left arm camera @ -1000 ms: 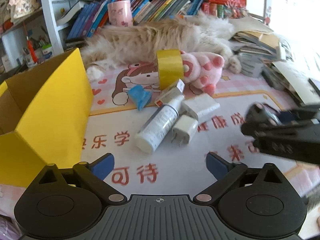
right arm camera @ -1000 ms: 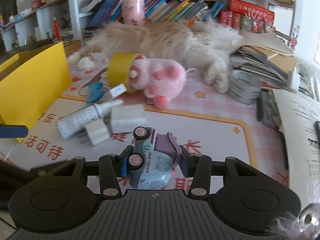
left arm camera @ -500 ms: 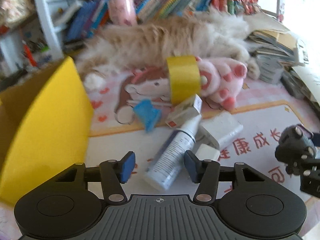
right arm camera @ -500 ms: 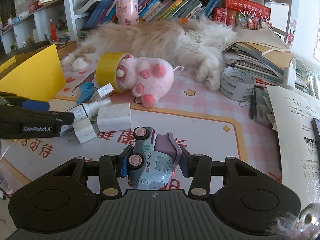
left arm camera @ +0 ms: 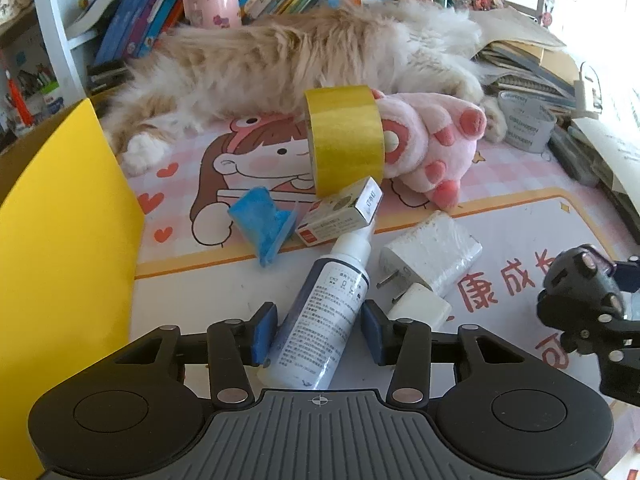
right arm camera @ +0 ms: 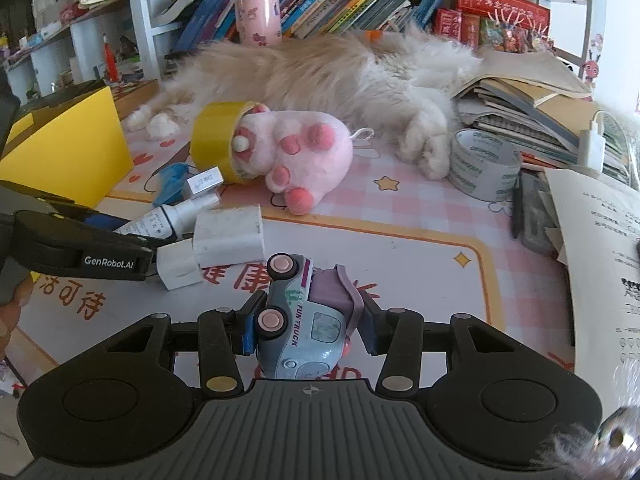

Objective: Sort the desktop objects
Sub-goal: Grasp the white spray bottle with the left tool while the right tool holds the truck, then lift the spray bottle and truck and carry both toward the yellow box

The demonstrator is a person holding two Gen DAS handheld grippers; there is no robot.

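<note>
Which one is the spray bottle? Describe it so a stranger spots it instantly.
Start at the yellow box on the left, then look right across the desk mat. The spray bottle lies between the left tool's closing pads: a white cylinder with small print, unlike the boxy white chargers beside it.

Home study corner, likely a child's. Table (right arm camera: 440, 240) covered by a pink checked cartoon mat (left arm camera: 248, 160) with a drawn girl's face, hearts, stars and large red Chinese characters. White shelving (right arm camera: 140, 20) at the back, packed with leaning, colourful thin-spined books (right arm camera: 328, 4); pink printed cup (right arm camera: 258, 18) in front of them. Long-haired cream and ginger cat (left arm camera: 304, 56) stretched across the table's far side. Pink plush toy (right arm camera: 304, 156) beside the cat. Stacked notebooks and papers (right arm camera: 528, 112) on the right, white charger (right arm camera: 592, 146) plugged in near them. Daylight from the right.
</note>
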